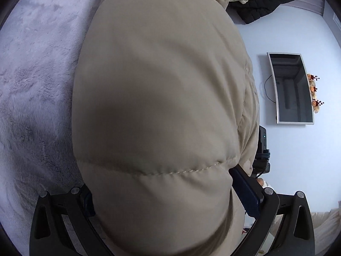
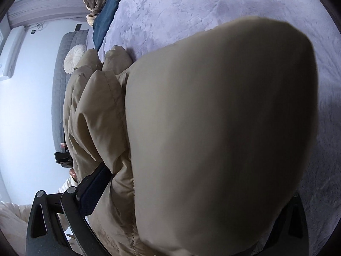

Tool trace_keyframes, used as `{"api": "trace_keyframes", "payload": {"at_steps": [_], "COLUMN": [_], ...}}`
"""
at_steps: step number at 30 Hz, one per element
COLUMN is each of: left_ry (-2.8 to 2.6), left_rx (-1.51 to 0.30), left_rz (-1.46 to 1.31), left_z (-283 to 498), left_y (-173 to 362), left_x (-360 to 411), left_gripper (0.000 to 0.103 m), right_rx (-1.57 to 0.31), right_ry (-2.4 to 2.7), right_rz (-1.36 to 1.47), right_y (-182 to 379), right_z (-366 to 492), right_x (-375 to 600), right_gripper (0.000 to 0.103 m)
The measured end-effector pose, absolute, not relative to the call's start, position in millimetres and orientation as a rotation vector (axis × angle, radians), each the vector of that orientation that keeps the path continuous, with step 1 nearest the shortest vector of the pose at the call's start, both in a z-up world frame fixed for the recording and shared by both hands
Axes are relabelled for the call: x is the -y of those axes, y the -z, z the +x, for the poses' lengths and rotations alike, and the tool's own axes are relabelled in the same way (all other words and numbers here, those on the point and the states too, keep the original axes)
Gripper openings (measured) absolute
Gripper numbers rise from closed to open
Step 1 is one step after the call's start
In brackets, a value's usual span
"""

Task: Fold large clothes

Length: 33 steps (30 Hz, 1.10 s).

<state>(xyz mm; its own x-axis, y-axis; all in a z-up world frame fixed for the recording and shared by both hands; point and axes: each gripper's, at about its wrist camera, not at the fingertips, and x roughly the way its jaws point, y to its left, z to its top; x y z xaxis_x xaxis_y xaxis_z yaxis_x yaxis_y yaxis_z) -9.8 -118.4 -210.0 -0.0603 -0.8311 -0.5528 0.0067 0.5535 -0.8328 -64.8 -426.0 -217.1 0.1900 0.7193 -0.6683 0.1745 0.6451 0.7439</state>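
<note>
A beige puffer jacket fills most of the left wrist view and bulges over a lavender plush blanket. My left gripper is shut on the jacket; its padding hides the fingertips, and only one dark blue pad shows. In the right wrist view the same jacket is bunched between the jaws of my right gripper, which is shut on it; its left finger pad presses the quilted folds. The other gripper's body shows behind the jacket.
A black puffer jacket with a beige garment lies at the far end of the bed. Blue jeans and a brown plush item lie on the blanket. A wall TV and a grey sofa stand beyond.
</note>
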Motion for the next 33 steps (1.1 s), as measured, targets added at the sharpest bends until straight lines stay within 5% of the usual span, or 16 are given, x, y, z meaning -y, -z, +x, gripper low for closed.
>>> {"api": "trace_keyframes", "payload": {"at_steps": [11, 15, 18, 33], "left_ry": [0.629, 0.617, 0.617, 0.581], "left_rx": [-1.416, -1.397, -1.385, -1.259], "left_rz": [-0.459, -0.437, -0.401, -0.452], "left_z": [-14, -19, -19, 16], "left_y": [164, 151, 142, 82], "left_x": [149, 151, 145, 74], "left_gripper": [0.100, 0.089, 0.086, 0.086], "right_rx": [-1.356, -1.323, -1.300, -1.213], "right_ry": [-0.391, -0.397, -0.417, -0.491], "right_rz": [0.893, 0.939, 0.947, 0.927], "right_y": [214, 206, 196, 146], "right_z": [-67, -73, -79, -56], "right_x": [421, 425, 426, 373], "right_gripper": [0.101, 0.062, 0.048, 0.047]}}
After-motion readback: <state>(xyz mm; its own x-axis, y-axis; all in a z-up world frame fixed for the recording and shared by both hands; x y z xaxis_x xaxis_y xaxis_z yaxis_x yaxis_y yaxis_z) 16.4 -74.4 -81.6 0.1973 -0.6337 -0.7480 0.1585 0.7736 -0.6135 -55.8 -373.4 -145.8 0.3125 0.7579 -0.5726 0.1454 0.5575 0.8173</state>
